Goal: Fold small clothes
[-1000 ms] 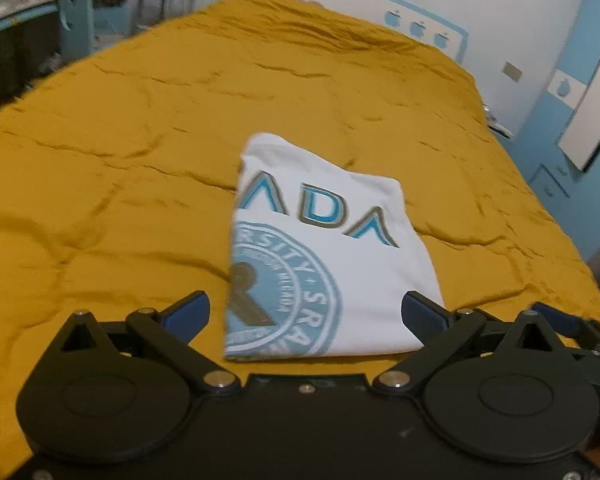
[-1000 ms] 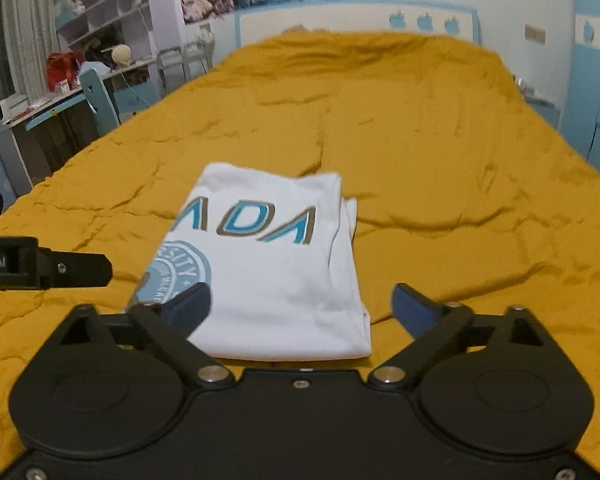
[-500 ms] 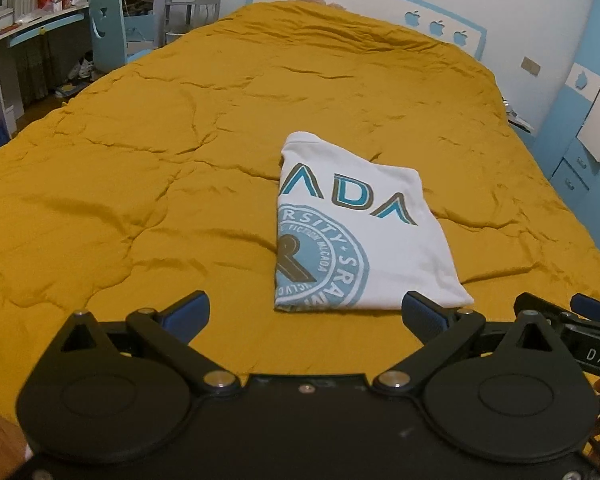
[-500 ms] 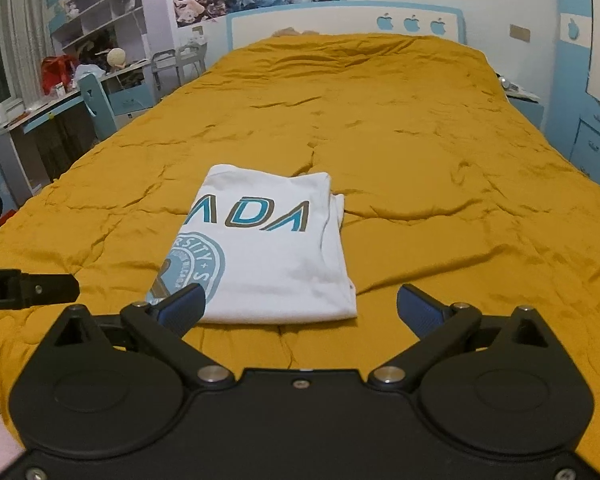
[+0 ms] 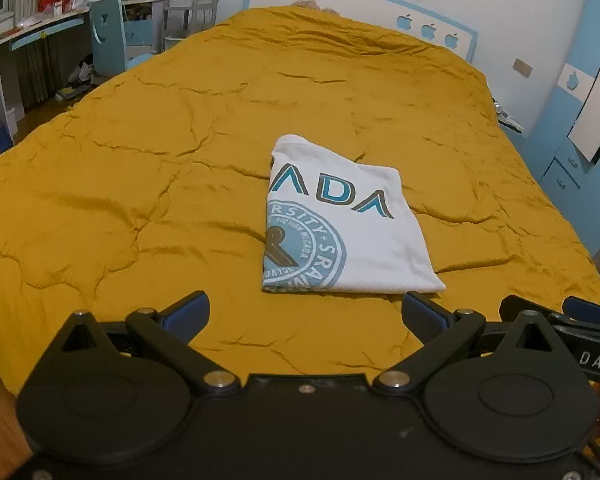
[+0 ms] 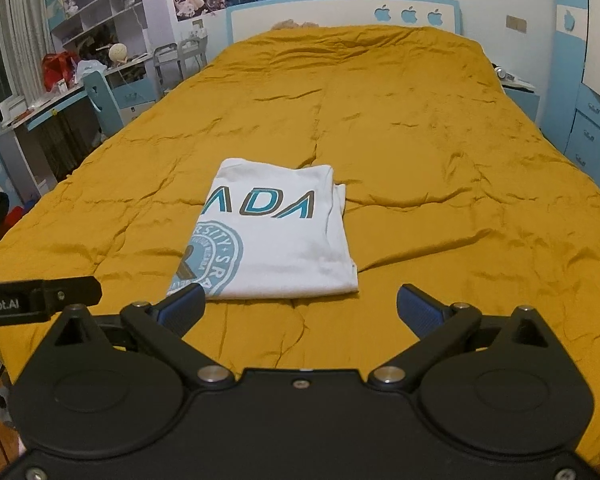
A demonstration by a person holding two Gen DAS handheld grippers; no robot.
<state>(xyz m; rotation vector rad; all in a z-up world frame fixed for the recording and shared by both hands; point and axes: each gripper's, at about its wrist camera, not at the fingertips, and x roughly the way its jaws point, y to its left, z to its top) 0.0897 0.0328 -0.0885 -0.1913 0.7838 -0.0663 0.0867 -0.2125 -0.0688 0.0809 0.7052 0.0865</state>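
The folded shirt lies mid-frame on the bed, long axis running away from both empty, spread-jawed grippers, nearer the right gripper than the left gripper.

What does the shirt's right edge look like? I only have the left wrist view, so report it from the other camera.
Observer: In the right wrist view, a lower layer of the shirt pokes out past the top layer along the right edge, level with the lettering.
Operator: Now give me the right gripper's state. I see only a sliver of it.
Observer: The right gripper is wide open and empty, and it sits short of the shirt's near edge, above the bedspread.
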